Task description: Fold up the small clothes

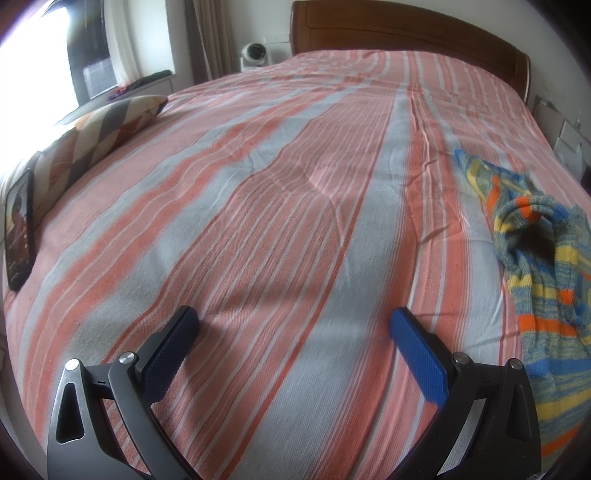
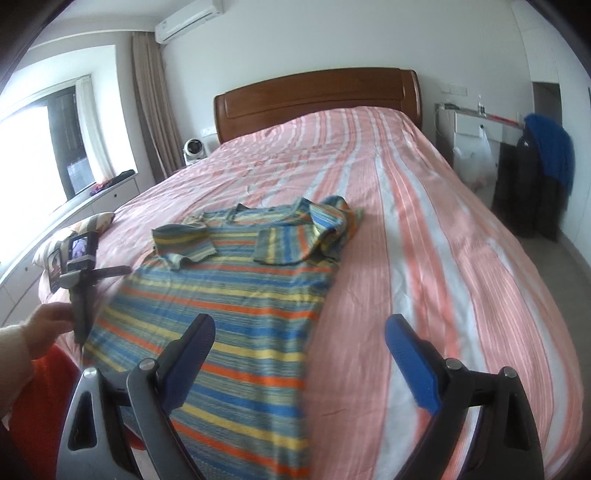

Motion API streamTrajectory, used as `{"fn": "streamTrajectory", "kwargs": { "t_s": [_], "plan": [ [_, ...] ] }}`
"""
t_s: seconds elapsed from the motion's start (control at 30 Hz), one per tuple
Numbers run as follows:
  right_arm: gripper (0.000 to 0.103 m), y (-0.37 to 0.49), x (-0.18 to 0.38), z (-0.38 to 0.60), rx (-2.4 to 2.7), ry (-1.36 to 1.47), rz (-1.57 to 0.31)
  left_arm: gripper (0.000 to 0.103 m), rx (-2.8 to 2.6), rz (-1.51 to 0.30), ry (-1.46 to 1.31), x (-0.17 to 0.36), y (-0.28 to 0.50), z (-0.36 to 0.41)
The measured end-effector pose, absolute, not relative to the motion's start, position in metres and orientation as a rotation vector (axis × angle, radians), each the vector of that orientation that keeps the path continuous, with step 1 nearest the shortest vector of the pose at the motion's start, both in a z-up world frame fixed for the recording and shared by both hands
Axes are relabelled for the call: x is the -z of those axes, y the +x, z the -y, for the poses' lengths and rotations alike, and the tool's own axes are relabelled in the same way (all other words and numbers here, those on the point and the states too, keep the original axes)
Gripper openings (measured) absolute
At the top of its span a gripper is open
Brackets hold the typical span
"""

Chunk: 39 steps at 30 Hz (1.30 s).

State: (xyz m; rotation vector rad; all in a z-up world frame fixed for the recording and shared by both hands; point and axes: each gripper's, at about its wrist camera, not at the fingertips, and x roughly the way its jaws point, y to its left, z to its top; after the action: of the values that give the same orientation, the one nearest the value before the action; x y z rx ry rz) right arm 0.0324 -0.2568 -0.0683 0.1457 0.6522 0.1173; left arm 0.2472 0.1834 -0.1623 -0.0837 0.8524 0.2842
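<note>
Striped sweater [image 2: 236,295] lies flat on the bed [image 2: 424,258].
Right gripper [image 2: 299,354] hovers spread wide over its lower edge; left gripper [image 1: 293,347], also spread and empty, is beside it.

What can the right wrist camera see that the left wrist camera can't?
Only the right view shows the air conditioner, the blue jacket, the person's hand and the whole striped sweater. Only the left view shows the phone up close. Both show the bed, headboard, fan and an open claw.
</note>
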Motion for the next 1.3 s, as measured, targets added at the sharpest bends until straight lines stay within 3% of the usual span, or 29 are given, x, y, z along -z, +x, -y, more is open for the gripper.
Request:
{"fn": "streamTrajectory", "kwargs": {
  "t_s": [0.3, 0.43, 0.57, 0.63, 0.7, 0.77, 0.83, 1.07, 1.2, 1.3],
  "plan": [
    [0.092, 0.045, 0.071, 0.220, -0.188, 0.085, -0.708, 0.103, -0.262, -0.914, -0.132, 0.160, 0.249, -0.187],
    [0.092, 0.103, 0.076, 0.185, -0.274, -0.180, -0.738, 0.103, -0.185, -0.978, -0.128, 0.158, 0.243, -0.186],
    [0.090, 0.184, 0.099, 0.166, -0.320, -0.316, -0.789, 0.103, -0.134, -0.893, -0.115, 0.160, 0.227, -0.186],
    [0.081, 0.232, 0.116, 0.157, -0.325, -0.337, -0.847, 0.103, -0.138, -0.851, -0.098, 0.161, 0.222, -0.184],
    [0.081, 0.269, 0.136, 0.151, -0.335, -0.327, -0.937, 0.103, -0.145, -0.841, -0.085, 0.162, 0.222, -0.182],
    [0.067, 0.297, 0.161, 0.156, -0.347, -0.262, -1.067, 0.103, -0.147, -0.838, -0.084, 0.162, 0.223, -0.182],
    [0.006, 0.308, 0.158, 0.179, -0.311, -0.147, -1.092, 0.103, -0.144, -0.832, -0.087, 0.161, 0.222, -0.182],
    [0.007, 0.266, 0.079, 0.373, 0.032, 0.200, -0.899, 0.103, -0.156, -0.813, -0.073, 0.162, 0.220, -0.181],
    [0.007, 0.222, 0.094, 0.489, 0.276, 0.389, -0.905, 0.103, -0.161, -0.813, -0.064, 0.162, 0.220, -0.180],
    [0.007, 0.197, 0.126, 0.522, 0.308, 0.522, -0.938, 0.103, -0.167, -0.815, -0.058, 0.162, 0.220, -0.178]
  ]
}}
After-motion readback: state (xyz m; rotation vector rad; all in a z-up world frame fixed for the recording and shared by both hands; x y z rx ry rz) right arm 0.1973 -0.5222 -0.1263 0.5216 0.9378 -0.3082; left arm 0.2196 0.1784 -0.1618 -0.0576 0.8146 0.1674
